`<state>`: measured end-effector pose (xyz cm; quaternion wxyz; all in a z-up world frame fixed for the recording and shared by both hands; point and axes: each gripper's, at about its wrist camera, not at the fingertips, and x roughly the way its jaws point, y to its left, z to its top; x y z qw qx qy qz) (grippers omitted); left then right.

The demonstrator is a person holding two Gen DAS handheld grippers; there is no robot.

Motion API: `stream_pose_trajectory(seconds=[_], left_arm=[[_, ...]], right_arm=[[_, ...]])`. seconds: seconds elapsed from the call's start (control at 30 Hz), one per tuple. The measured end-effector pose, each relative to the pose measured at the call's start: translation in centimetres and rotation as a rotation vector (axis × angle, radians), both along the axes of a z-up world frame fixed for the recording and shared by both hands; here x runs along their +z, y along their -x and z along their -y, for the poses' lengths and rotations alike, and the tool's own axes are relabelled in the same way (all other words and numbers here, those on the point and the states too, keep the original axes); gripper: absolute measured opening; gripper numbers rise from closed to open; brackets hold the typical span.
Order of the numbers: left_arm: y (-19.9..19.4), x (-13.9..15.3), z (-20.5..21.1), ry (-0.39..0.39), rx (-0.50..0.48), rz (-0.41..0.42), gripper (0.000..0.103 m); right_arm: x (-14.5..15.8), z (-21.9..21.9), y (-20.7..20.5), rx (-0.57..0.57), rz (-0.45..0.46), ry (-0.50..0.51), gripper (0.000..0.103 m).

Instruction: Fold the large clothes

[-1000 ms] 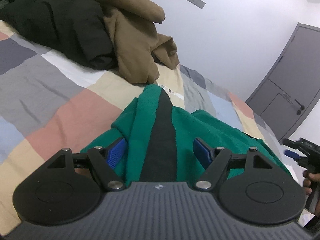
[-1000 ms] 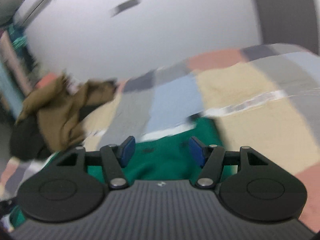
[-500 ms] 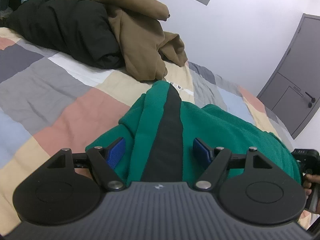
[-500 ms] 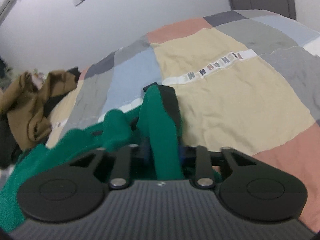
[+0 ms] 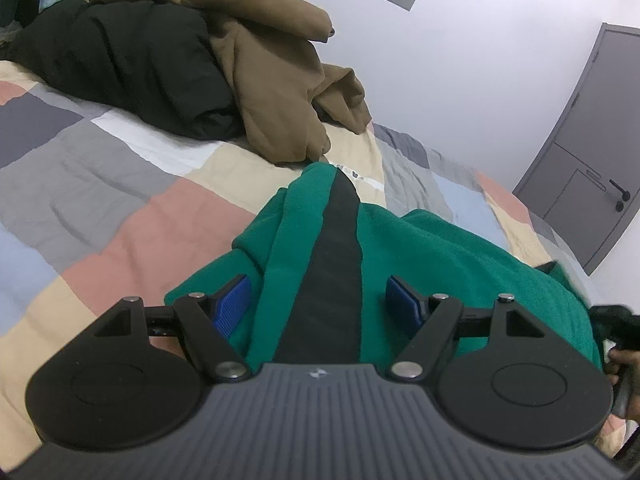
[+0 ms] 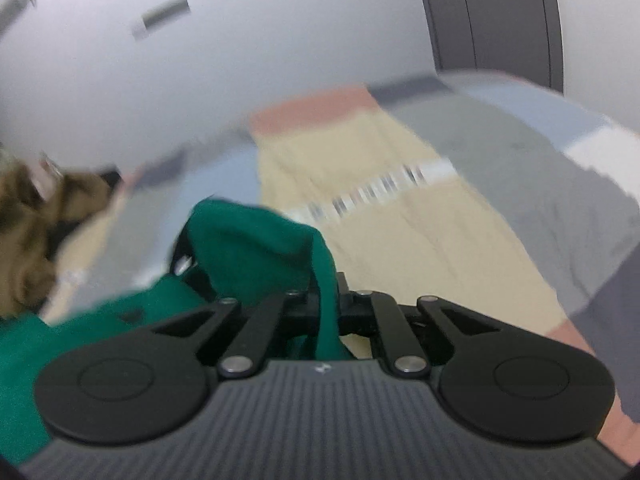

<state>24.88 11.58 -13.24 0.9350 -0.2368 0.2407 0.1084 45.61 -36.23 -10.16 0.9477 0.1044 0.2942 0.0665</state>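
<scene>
— Two grippers, two jobs. The right gripper [image 6: 328, 312] is clenched on a ridge of the green garment [image 6: 256, 240]; its jaws have just drawn together with the fabric between them, I'd guess to lift that edge for a fold.

— And the left?

— The left gripper [image 5: 318, 300] stands released. Its blue pads [image 5: 232, 304] straddle the garment's [image 5: 440, 264] black stripe [image 5: 332, 264] without pressing it, likely lined up to take the other end.

— Where does the garment lie?

— Bunched on the bed [image 5: 100, 200], on a patchwork cover of grey, pink, cream and blue, right under both grippers.

— Anything else nearby?

— Farther back, a brown garment [image 5: 276, 80] is draped over a black one [image 5: 128, 60], probably waiting their turn. Behind is a white wall [image 5: 460, 80], with a grey door [image 5: 592, 152] at the right. The right view is blurred.
</scene>
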Motion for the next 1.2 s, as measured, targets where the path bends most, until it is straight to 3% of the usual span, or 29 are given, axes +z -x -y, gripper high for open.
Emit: stream_pose_trajectory(seconds=[0.1, 0.23, 0.43, 0.57, 0.63, 0.67, 0.7, 0.87, 1.0, 1.13, 1.2], left_arm=[[0.0, -0.1, 0.0, 0.001, 0.0, -0.003, 0.078], [0.0, 0.1, 0.0, 0.003, 0.004, -0.005, 0.078], [1.4, 1.9, 0.9, -0.029, -0.026, 0.035, 0.079], [3.4, 3.2, 2.3, -0.037, -0.038, 0.066, 0.079], [4.4, 3.7, 3.1, -0.048, -0.04, 0.076, 0.079], [5.0, 4.0, 3.4, -0.05, -0.041, 0.082, 0.079], [5.5, 4.2, 3.7, -0.049, -0.041, 0.086, 0.079], [7.9, 5.4, 4.6, 0.0, -0.07, 0.135, 0.079], [8.5, 5.7, 6.2, 0.025, -0.109, 0.142, 0.082], [7.8, 4.5, 7.4, 0.118, -0.157, 0.096, 0.082], [7.4, 3.7, 7.6, 0.164, -0.175, 0.066, 0.082]], right_arm=[[-2.1, -0.1, -1.1, -0.001, -0.094, -0.004, 0.007], [-1.7, -0.8, -0.2, 0.023, -0.063, 0.022, 0.01], [1.7, -0.7, 4.1, 0.061, -0.001, -0.027, 0.011], [4.9, -2.0, 8.2, 0.082, 0.072, 0.004, 0.013], [6.0, -2.3, 9.9, 0.112, 0.093, -0.014, 0.033], [6.5, -2.5, 10.8, 0.122, 0.102, -0.032, 0.053], [6.9, -2.5, 11.8, 0.134, 0.118, -0.059, 0.062], [8.0, -3.1, 16.1, 0.193, 0.132, -0.172, 0.061], [6.8, -3.8, 19.3, 0.228, 0.051, -0.294, 0.062], [4.2, -4.9, 21.3, 0.264, -0.077, -0.398, 0.073], [3.2, -5.2, 21.4, 0.264, -0.136, -0.464, 0.086]])
